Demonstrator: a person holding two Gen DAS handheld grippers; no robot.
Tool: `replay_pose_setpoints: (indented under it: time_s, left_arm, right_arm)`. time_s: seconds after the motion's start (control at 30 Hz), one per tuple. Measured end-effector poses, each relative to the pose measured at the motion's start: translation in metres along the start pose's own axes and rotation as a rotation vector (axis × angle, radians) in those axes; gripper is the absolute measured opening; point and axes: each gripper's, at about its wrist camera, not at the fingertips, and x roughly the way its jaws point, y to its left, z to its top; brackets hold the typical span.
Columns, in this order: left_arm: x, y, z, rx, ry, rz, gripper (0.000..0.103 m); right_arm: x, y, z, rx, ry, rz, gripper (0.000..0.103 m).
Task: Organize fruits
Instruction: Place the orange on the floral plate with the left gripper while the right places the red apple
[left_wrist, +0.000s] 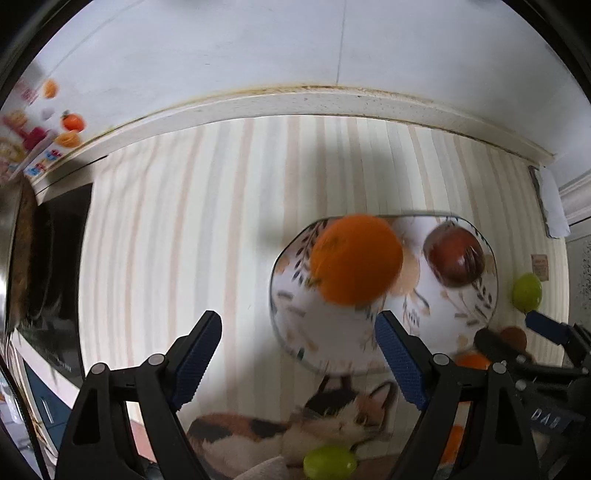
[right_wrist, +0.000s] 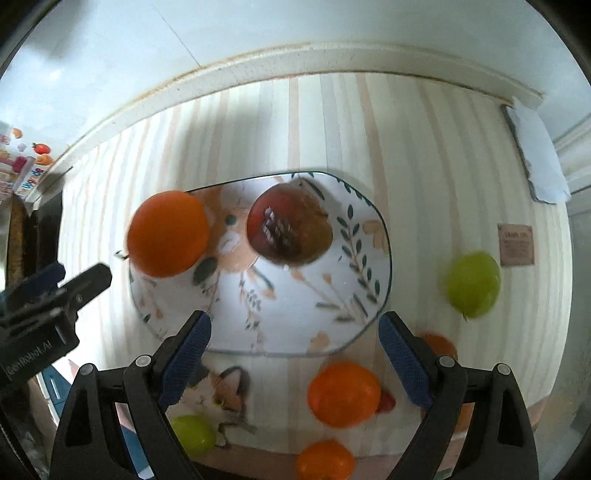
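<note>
- Orange-skinned fruit, prob. a mandarin (left_wrist: 355, 259), sits blurred at the plate (right_wrist: 365, 295)'s left rim; can't tell whether it's resting on the rim or just off it.
- Left gripper (left_wrist: 299, 356): jaws wide, nothing between them. Mandarin lies ahead of it and a bit right of its centre line, near the right fingertip.
- Right gripper (right_wrist: 295, 347): jaws wide too, empty, over the plate's near edge.
- Key relation, as I judge it: loose fruit are on the right gripper's side. A second orange (right_wrist: 344, 394) lies just beyond the plate's near edge, between its fingers and close in; a green fruit (right_wrist: 473, 283) lies right of the plate, near the counter's right edge. Right hand is nearer both.
- On the plate: dark red apple (right_wrist: 290, 226), glossy, round, towards the far rim.
- More fruit at the counter's near edge: third orange (right_wrist: 325, 461), another green one (right_wrist: 193, 434) by the cat print (right_wrist: 221, 391) on the striped mat (right_wrist: 258, 129).
- All roundish, no long axis, so any grasp angle should do; may roll.
</note>
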Motion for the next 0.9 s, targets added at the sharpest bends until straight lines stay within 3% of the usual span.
replay_pose_setpoints:
  time_s: [0.47,0.9]
  left_arm:
    - [-0.078,0.015,-0.075,-0.008,-0.093,-0.039,0.085]
    - [-0.132,0.02,-0.098,0.042,-0.209,-0.104,0.085]
  right_arm:
    - [-0.08,0.056,-0.073,-0.052,-0.179,-0.028,0.094]
    - [-0.159,0.081,-0.131,-0.007,-0.343,-0.011,0.094]
